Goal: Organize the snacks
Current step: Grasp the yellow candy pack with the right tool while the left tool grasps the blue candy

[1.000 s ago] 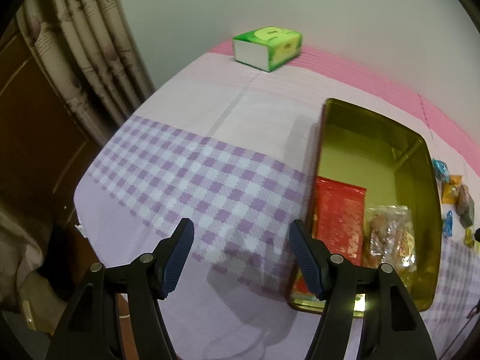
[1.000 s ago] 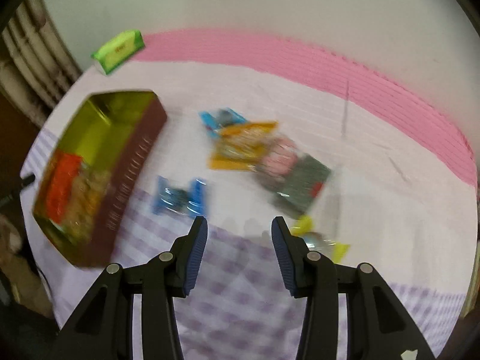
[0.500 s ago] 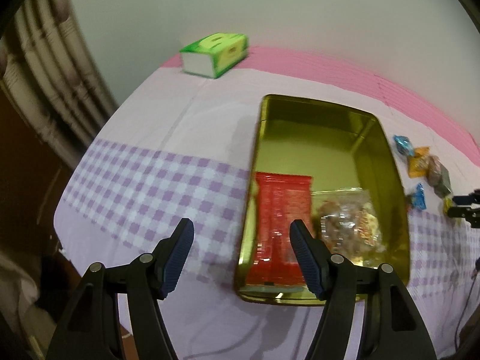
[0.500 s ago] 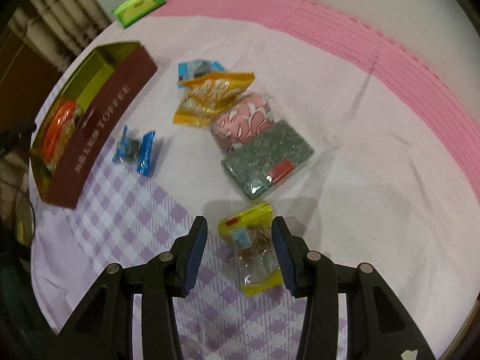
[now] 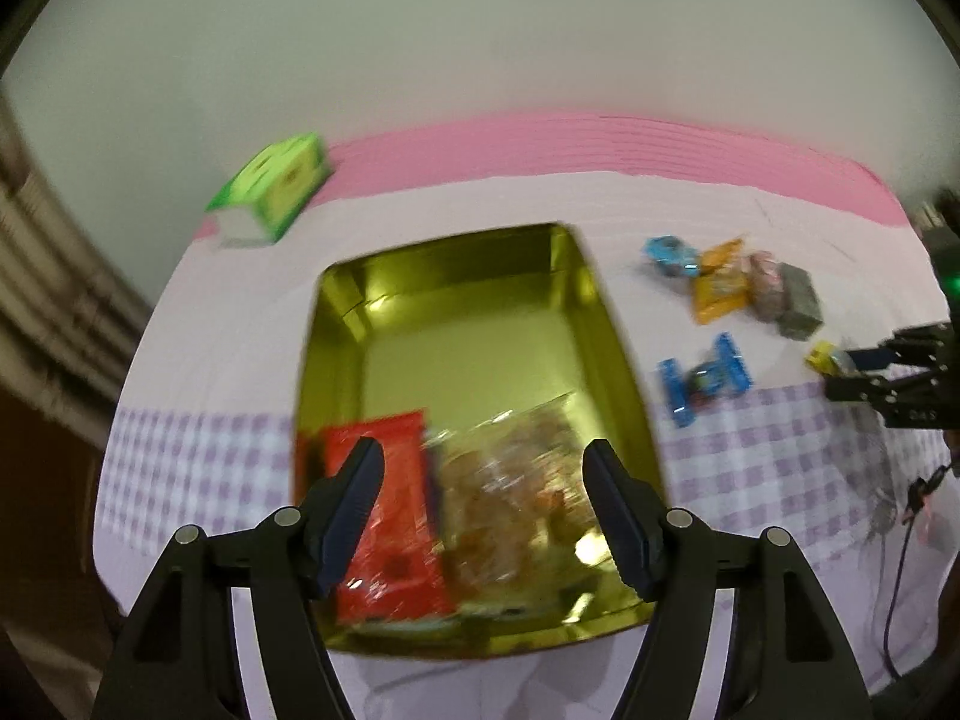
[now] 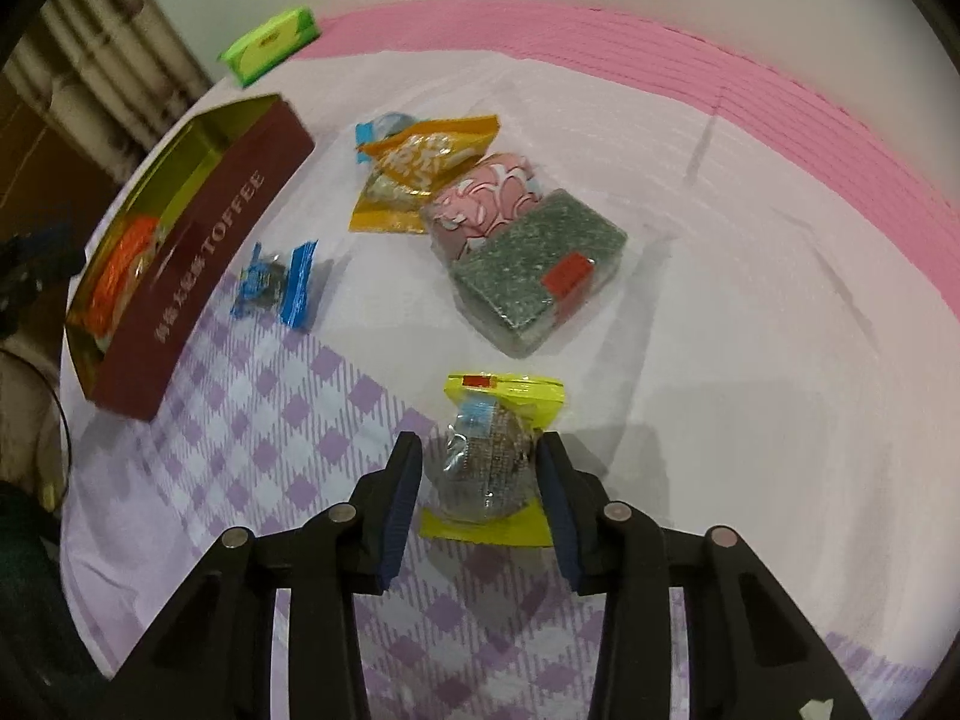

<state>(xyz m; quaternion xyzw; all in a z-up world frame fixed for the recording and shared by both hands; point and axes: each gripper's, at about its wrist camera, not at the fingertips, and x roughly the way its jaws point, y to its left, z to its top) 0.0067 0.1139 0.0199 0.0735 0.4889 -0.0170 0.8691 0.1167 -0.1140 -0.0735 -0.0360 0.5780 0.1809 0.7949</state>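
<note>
Between the right gripper's point(image 6: 480, 480) fingers lies the yellow-edged snack packet point(image 6: 489, 468), flat on the checked cloth point(image 6: 270, 450). Jaws have just been closing; the packet sits in the gap, but a sliver of cloth shows on each side, so the pads do not look pressed on it yet. Packet's long axis runs straight away from the gripper, in line with its fingers, so the jaws would close across the short width. Clear middle with a dark round lump inside, yellow seals at both ends, crinkly film; likely soft and slippery.

Right hand is far nearer this packet. Left gripper point(image 5: 483, 510) hangs open and empty above the gold-lined tin point(image 5: 336, 324), its jaws having just widened a little. Tin, well left of the packet, already holds a red packet point(image 5: 390, 540) and a clear bag point(image 5: 510, 492).
</note>
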